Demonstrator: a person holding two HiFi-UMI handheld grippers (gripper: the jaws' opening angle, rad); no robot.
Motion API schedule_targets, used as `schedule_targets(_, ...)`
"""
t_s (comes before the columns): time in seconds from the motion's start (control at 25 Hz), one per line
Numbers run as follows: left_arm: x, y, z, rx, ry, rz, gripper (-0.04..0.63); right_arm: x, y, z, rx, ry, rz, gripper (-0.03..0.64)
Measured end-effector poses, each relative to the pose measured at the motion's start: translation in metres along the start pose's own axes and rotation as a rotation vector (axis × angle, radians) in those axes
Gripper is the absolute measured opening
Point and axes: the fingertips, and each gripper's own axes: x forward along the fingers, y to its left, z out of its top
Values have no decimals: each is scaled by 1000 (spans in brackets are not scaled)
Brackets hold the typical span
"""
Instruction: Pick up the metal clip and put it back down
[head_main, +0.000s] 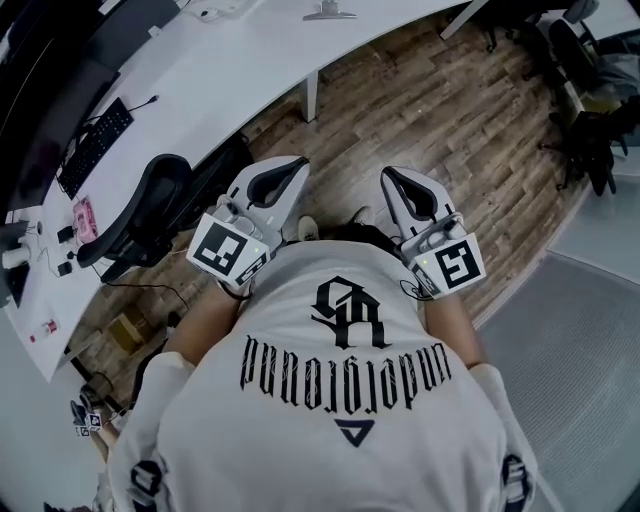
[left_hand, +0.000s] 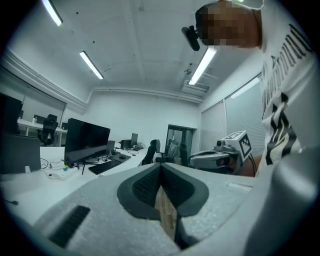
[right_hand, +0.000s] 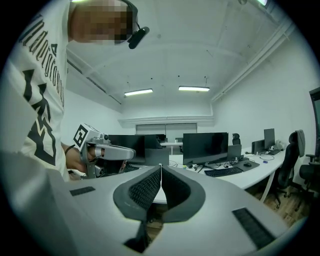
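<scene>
The metal clip cannot be seen in any view.

Only readable text: the person's white shirt (head_main: 300, 460) is carrying the blackletter word "Underground" (head_main: 345, 372), which is reading upside down in the head view. A black monogram (head_main: 348, 312) is sitting beside it, letters unclear. Cubes on the left gripper (head_main: 288, 168) and right gripper (head_main: 398, 182) are showing coded square markers (head_main: 228, 250), no characters.

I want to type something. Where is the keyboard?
The keyboard lies on the white desk at the head view's upper left, on the person's left side, just beyond the black office chair.
</scene>
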Motion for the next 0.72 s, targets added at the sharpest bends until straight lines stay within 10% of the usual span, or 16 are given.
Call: schedule_targets(0.72, 90, 72, 8, -14, 26, 160, 12, 63, -132, 5, -1, 0, 88, 15)
